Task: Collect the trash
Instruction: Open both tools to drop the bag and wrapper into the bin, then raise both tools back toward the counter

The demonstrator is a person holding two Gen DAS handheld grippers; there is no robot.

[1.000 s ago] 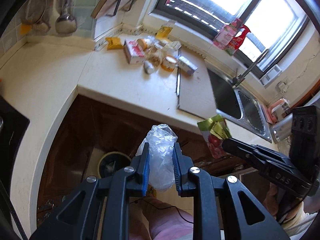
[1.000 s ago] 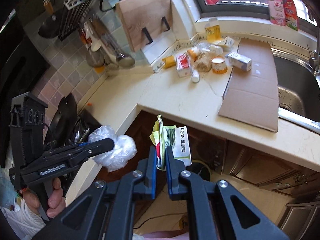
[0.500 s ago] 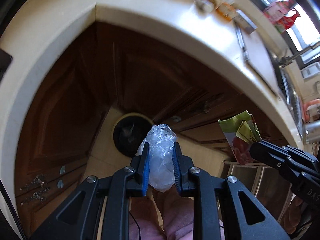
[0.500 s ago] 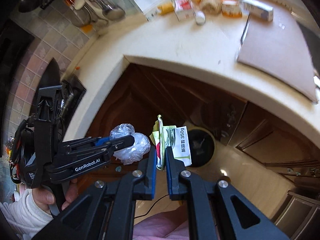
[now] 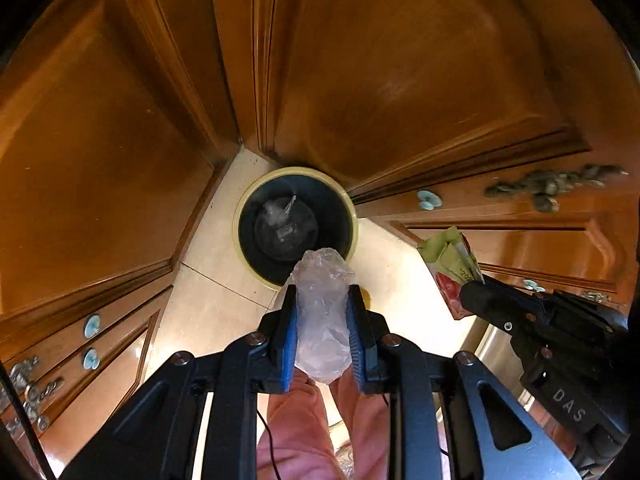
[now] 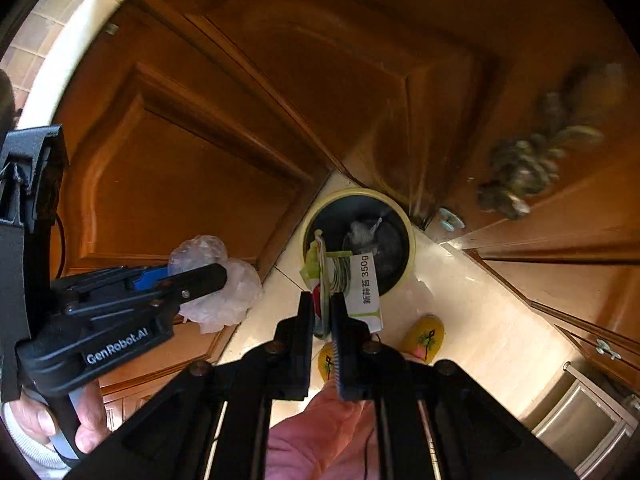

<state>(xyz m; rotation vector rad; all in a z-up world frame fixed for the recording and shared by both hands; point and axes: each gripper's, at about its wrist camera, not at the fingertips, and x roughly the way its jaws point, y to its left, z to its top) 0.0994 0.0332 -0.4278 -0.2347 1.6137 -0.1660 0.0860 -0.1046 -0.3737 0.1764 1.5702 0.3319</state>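
Note:
My left gripper (image 5: 322, 300) is shut on a crumpled clear plastic bag (image 5: 322, 312), held high above the floor just in front of a round black bin with a yellow rim (image 5: 294, 224). My right gripper (image 6: 321, 304) is shut on a flattened green and white food packet (image 6: 344, 280), also held above the bin (image 6: 360, 236). The bin stands on the floor in the cabinet corner and holds some clear trash at its bottom. The left gripper and its bag (image 6: 216, 284) show at the left of the right wrist view; the right gripper's packet (image 5: 450, 268) shows at the right of the left wrist view.
Brown wooden cabinet doors (image 5: 400, 72) surround the bin on three sides. The floor is pale tile (image 5: 208, 304). Two yellow slippers (image 6: 424, 332) and pink trouser legs (image 5: 296, 432) are below the grippers. A metal rack (image 6: 580, 412) stands at the lower right.
Both grippers have tilted down from the countertop to face the floor and the bin. Each has kept hold of its trash, and the bin now lies straight ahead of them.

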